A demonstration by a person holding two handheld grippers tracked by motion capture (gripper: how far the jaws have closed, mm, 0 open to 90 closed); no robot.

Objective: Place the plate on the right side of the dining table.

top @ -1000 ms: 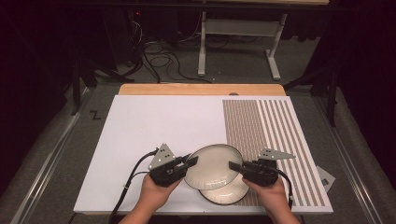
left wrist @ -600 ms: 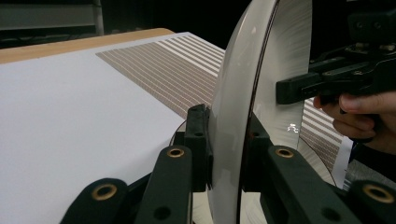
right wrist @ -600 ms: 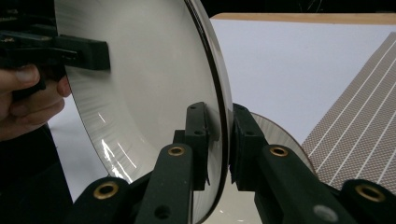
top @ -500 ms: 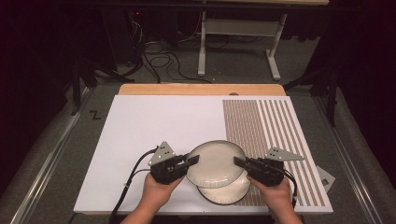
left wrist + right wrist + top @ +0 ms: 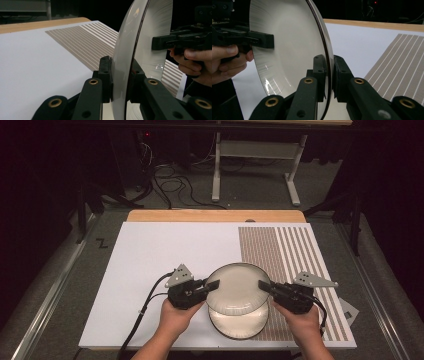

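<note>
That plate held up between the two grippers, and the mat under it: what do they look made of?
The plate looks like glazed ceramic, possibly glass: cream, glossy, with bright reflections, fine ridges and a thin dark rim. The mat looks like matte white board or plastic sheet with printed brown stripes and no shine. A second plate lies beneath.

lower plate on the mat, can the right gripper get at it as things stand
Probably not: the right gripper is shut on the rim of the upper plate, which the left gripper also grips, and that plate hangs over most of the lower plate.
</note>
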